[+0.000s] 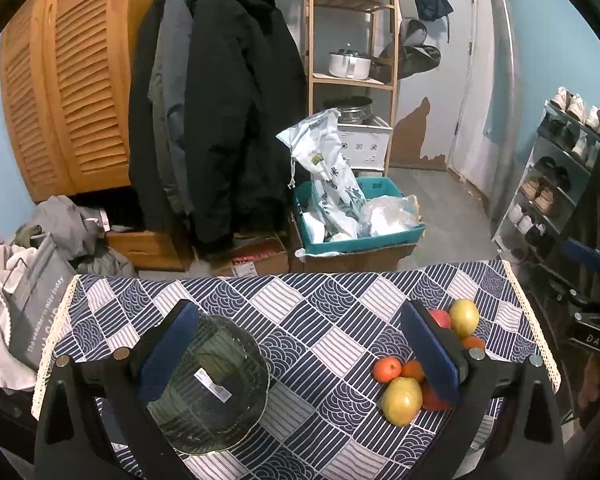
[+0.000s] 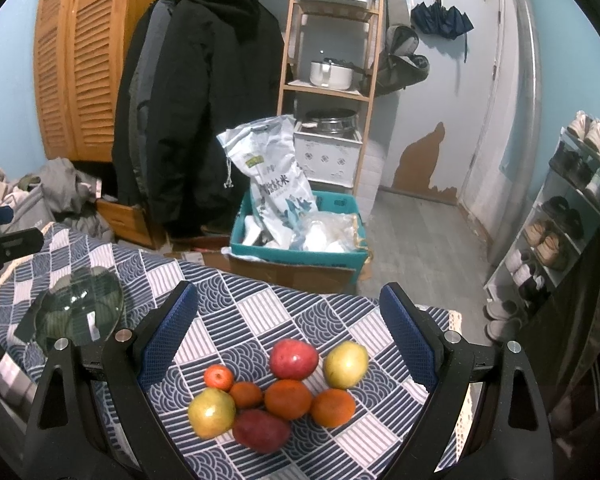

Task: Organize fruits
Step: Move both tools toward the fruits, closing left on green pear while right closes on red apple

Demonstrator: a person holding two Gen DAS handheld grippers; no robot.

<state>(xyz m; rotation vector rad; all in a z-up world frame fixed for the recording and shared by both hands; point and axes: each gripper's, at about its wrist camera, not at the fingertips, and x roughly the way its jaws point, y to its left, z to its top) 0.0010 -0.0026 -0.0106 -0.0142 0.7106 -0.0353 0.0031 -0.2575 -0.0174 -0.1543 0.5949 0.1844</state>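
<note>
A glass bowl stands on the blue-and-white patterned tablecloth, partly under the left finger of my open left gripper. To its right lies the fruit: a yellow pear, a small orange and another pear, some of it hidden by the right finger. My right gripper hovers open above the fruit pile: a red apple, two yellow pears, several oranges and a dark red fruit. The bowl sits far to the left.
Beyond the table's far edge, a teal crate with a rice bag sits on cardboard boxes. Dark coats hang at the back left, a wooden shelf stands behind them, and a shoe rack lines the right wall.
</note>
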